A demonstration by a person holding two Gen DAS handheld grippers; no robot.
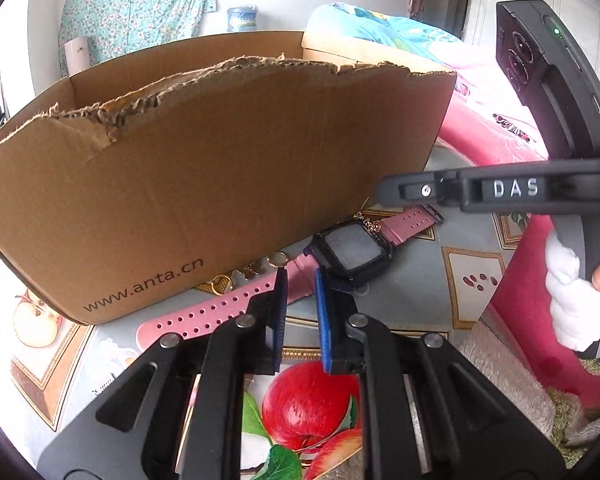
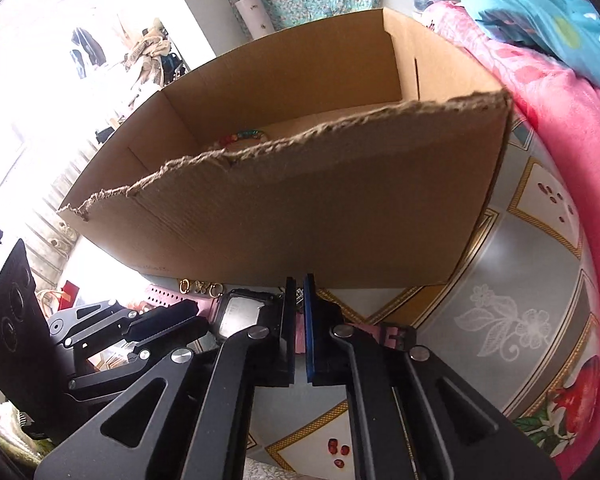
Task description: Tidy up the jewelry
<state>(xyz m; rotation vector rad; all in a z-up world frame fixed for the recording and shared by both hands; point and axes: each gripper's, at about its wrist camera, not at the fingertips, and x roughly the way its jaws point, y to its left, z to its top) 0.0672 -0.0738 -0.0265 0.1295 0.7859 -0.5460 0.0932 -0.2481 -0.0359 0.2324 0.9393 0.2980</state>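
Note:
A black-faced watch [image 1: 354, 254] with a pink perforated strap [image 1: 204, 312] lies on the table in front of a torn cardboard box [image 1: 204, 184]. Gold rings [image 1: 222, 282] and a thin chain [image 1: 370, 224] lie beside it against the box. My left gripper [image 1: 300, 280] stands over the strap just left of the watch face, jaws narrowly apart, nothing held. My right gripper [image 2: 299, 286] hovers over the watch [image 2: 240, 312] and the strap's other end [image 2: 396, 334], jaws nearly together; it also shows from the side in the left wrist view [image 1: 384, 192]. A colourful bead bracelet [image 2: 244, 136] lies inside the box [image 2: 300, 208].
The table wears a grey cloth with fruit prints [image 1: 308, 404]. A pink blanket [image 2: 560, 128] and blue bedding [image 2: 540, 12] lie to the right of the box. A gloved hand [image 1: 576, 304] holds the right gripper's handle.

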